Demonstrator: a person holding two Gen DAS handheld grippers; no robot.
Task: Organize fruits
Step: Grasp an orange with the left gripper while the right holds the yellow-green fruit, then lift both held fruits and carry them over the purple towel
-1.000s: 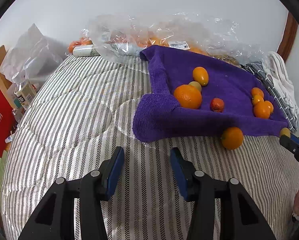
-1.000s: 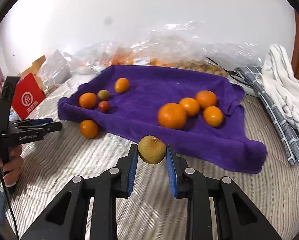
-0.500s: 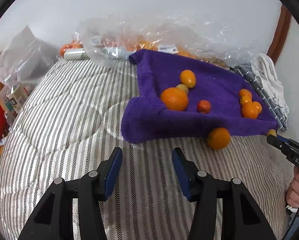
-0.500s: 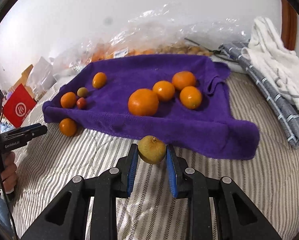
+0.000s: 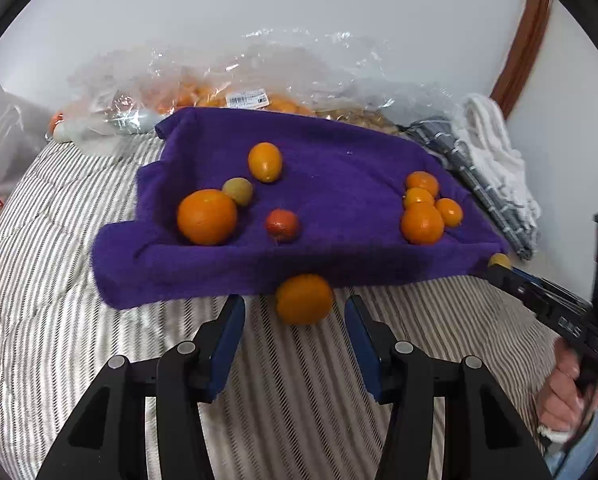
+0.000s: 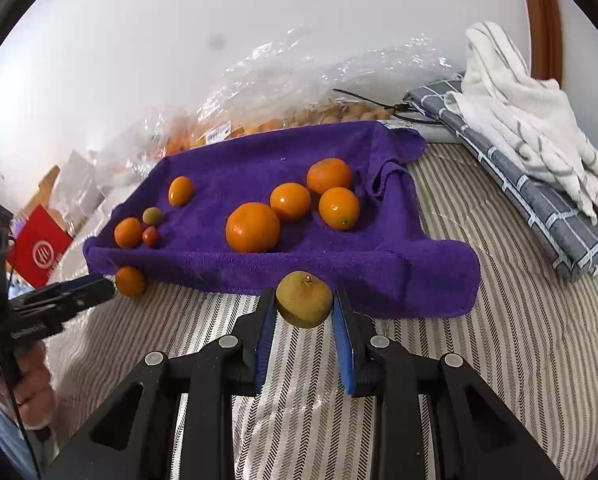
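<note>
While right gripper (image 6: 304,312) clamps yellow-green fruit (image 6: 304,300) just short of purple towel (image 6: 259,268), left gripper (image 5: 295,330) gapes empty, stray orange (image 5: 304,298) straight ahead on bed. Risk: round orange rolls off soft bedding if nudged off-centre.
</note>
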